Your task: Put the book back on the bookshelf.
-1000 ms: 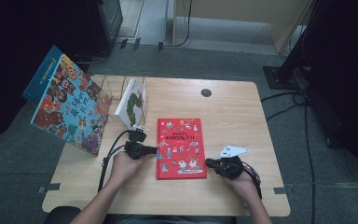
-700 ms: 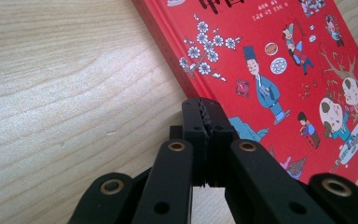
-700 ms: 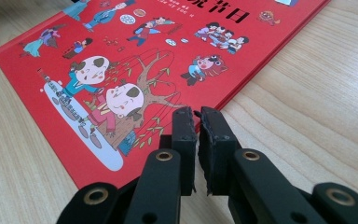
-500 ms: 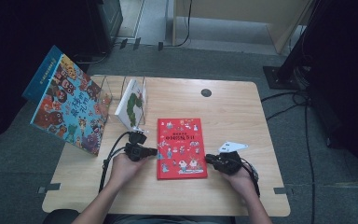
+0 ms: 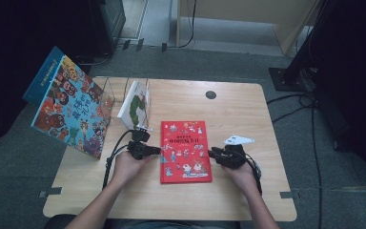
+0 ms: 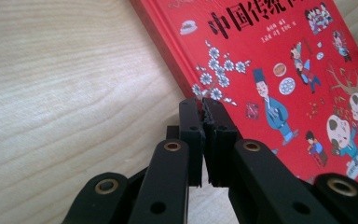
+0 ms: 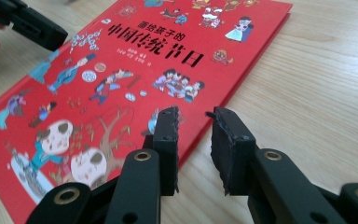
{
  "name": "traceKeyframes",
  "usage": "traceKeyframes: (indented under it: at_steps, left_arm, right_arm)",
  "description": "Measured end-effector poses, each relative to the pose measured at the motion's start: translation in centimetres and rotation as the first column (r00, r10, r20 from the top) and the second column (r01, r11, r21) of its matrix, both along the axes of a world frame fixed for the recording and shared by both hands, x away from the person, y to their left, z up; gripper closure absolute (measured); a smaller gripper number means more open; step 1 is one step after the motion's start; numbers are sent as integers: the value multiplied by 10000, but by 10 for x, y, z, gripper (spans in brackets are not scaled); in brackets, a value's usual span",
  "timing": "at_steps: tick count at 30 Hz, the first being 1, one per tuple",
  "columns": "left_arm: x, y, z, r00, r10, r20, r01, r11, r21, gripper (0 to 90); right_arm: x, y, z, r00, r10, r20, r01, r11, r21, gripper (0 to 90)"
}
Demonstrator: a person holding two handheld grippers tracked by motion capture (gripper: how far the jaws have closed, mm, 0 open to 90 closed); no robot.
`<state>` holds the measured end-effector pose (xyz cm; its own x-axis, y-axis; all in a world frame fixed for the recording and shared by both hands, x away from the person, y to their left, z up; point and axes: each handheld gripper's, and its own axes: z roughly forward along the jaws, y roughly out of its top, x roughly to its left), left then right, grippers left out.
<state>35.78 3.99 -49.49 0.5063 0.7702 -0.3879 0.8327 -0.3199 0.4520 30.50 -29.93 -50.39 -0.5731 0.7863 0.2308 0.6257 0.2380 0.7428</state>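
**Red book flat on the table, a gripper at each side**

The wooden table (image 5: 248, 191) is carrying a red book (image 5: 185, 150) lying flat near the person, roughly in the middle. The left gripper (image 6: 204, 103) is sitting at the book's left edge with its jaws pressed together, nothing between them. The right gripper (image 7: 193, 115) is hanging at the right edge, jaws just been opening, now apart with nothing pinched.

Wooden table (image 5: 248, 114), large colourful picture book (image 5: 69, 109) leaning at left edge, white caterpillar book (image 5: 134, 104) upright in clear rack (image 5: 119, 86), grey floor (image 5: 228, 57)
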Motion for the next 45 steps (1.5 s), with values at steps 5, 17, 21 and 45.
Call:
traceKeyframes:
  at_steps: [5,17,21,45]
  left_arm:
    - [2,-1,-2,10000,27,35,-27,10000,17,875]
    - [4,-4,-3,9998,176,94,-175,9998,-90,900]
    - [3,-5,-3,9999,107,43,-106,9998,-154,900]
    - [-14,-13,-3,9992,-280,-280,264,9982,-546,900]
  right_arm:
    - [14,8,-4,9972,-74,-742,56,9997,-241,670]
    - [43,8,1,9439,-549,-3257,681,9972,292,651]
    - [52,6,3,9162,-727,-3940,966,9945,413,644]
    - [56,-2,29,8491,-921,-5201,1367,9895,479,695]
